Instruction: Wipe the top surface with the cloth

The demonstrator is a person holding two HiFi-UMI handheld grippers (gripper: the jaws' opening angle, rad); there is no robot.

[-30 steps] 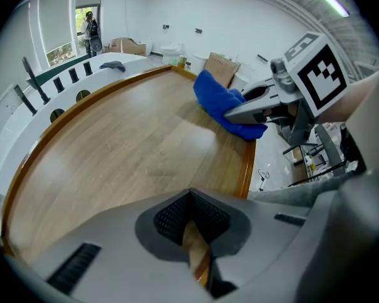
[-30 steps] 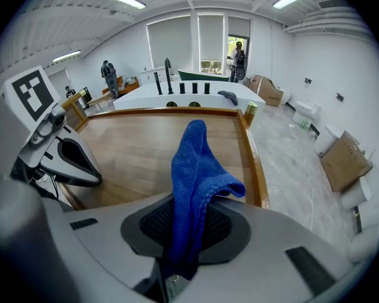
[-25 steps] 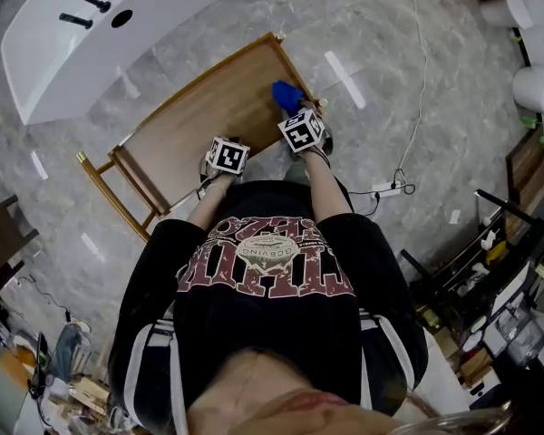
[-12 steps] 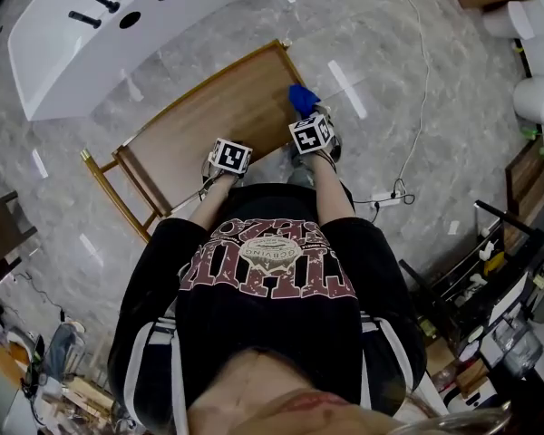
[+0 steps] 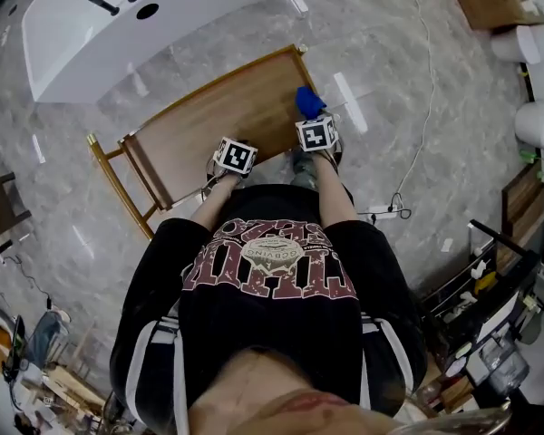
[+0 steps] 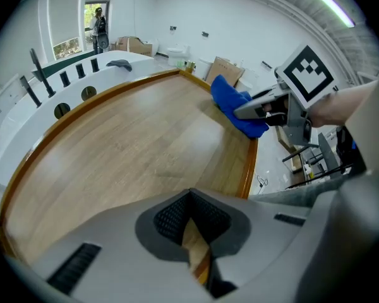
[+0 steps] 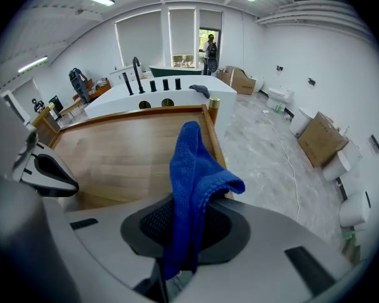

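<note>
The wooden table top [image 5: 208,116] lies in front of me. My right gripper [image 5: 310,114] is at its right edge, shut on a blue cloth [image 5: 308,101]. In the right gripper view the cloth [image 7: 192,175] hangs folded out of the jaws of the right gripper [image 7: 177,276], over the table's [image 7: 114,150] right rim. My left gripper [image 5: 229,145] is over the near part of the top, and its jaws [image 6: 192,248] are shut with nothing in them. From the left gripper view, the right gripper [image 6: 265,109] holds the cloth [image 6: 230,103] on the table's [image 6: 126,144] right edge.
A white bathtub [image 5: 118,16] with black taps stands just beyond the table. A cable and power strip [image 5: 385,211] lie on the marble floor at the right. Shelves [image 5: 490,288] stand at the right. Cardboard boxes [image 7: 322,141] and toilets [image 7: 350,210] line the wall.
The head view has drifted. The right gripper with the cloth has edged slightly away from the left gripper along the table's right edge. The left gripper has barely moved.
</note>
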